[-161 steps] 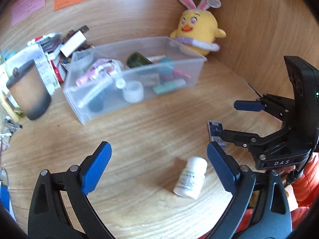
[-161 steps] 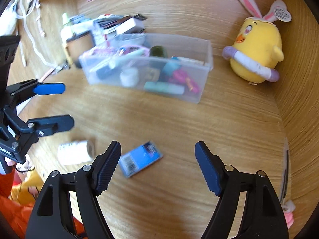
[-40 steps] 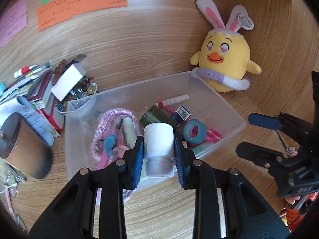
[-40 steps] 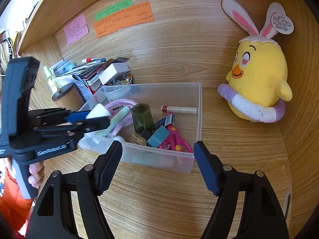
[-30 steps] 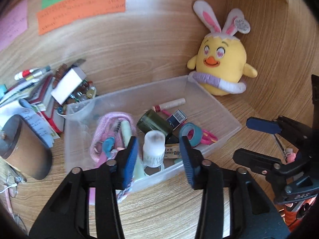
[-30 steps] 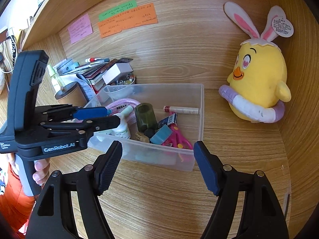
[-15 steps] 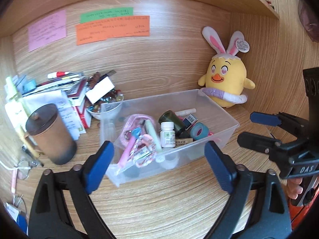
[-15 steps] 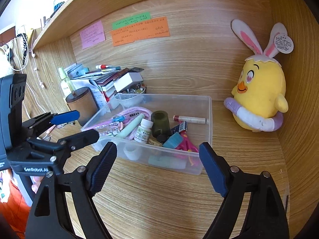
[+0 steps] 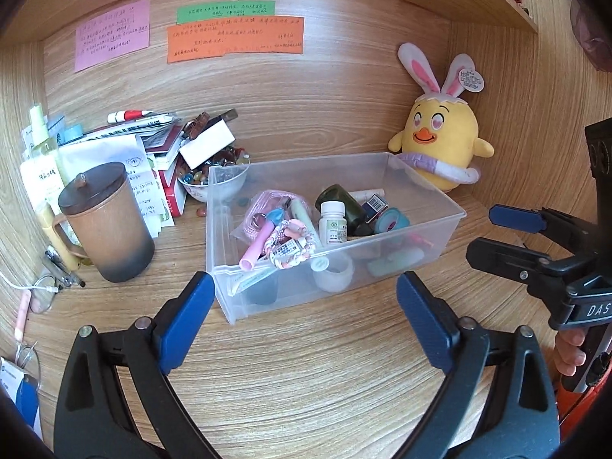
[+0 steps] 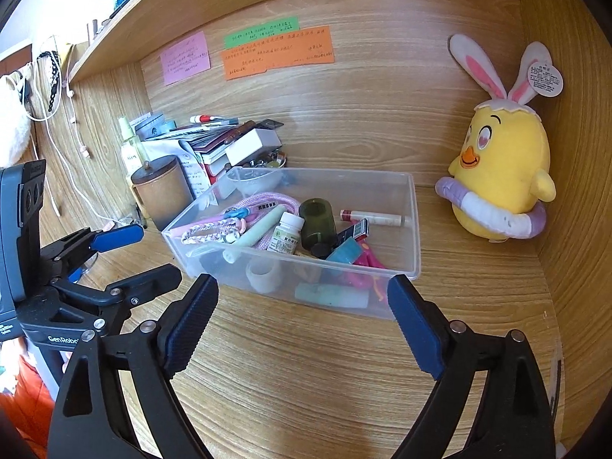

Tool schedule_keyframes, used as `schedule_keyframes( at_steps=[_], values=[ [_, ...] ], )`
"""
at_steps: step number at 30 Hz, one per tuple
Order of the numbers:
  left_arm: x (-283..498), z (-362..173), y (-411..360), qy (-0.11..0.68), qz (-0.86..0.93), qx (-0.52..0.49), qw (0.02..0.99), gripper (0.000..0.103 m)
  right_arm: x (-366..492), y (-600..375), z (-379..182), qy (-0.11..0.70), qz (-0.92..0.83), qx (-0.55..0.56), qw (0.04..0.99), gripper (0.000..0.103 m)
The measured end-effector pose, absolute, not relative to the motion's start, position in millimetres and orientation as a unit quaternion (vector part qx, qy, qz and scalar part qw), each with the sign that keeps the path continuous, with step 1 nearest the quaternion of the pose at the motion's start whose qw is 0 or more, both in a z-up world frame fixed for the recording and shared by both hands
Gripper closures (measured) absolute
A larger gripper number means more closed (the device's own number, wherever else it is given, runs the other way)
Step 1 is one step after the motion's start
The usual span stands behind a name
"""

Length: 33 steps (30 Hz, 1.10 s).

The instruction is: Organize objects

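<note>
A clear plastic bin (image 9: 298,162) (image 10: 344,172) sits on the wooden desk, filled with small items. Among them a white pill bottle (image 9: 333,223) (image 10: 287,233) stands leaning against a dark green jar (image 9: 340,201). A small blue barcode box (image 9: 374,203) (image 10: 354,231) lies beside the jar. My left gripper (image 9: 304,298) (image 10: 149,254) hovers open in front of the bin, holding nothing. My right gripper (image 10: 302,298) (image 9: 497,235) is to its right, jaws opening, with nothing between them.
A yellow plush chick (image 9: 443,145) (image 10: 501,179) stands in the back right corner. A brown lidded mug (image 9: 107,225), a pile of books (image 9: 153,145) and a bowl of beads (image 9: 214,179) crowd the left. Glasses (image 9: 42,294) lie at the left edge.
My left gripper let go of the white bottle into the bin, opened wide and drew back. My right gripper spread wider and drew back a little.
</note>
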<state>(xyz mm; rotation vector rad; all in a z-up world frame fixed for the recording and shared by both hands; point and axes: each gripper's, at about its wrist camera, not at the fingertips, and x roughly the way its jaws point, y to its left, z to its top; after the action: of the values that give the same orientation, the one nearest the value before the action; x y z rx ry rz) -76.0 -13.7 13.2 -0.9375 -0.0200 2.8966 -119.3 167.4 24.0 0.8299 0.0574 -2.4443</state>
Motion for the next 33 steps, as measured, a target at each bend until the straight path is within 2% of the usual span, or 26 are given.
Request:
schedule_keyframes(
  at_steps=[33],
  values=[
    [-74.5, 16.4, -9.9, -0.013, 0.951, -0.301, 0.062, 0.006, -116.3, 167.2, 23.2, 0.019, -0.910, 0.309, 0.276, 0.013]
  ],
)
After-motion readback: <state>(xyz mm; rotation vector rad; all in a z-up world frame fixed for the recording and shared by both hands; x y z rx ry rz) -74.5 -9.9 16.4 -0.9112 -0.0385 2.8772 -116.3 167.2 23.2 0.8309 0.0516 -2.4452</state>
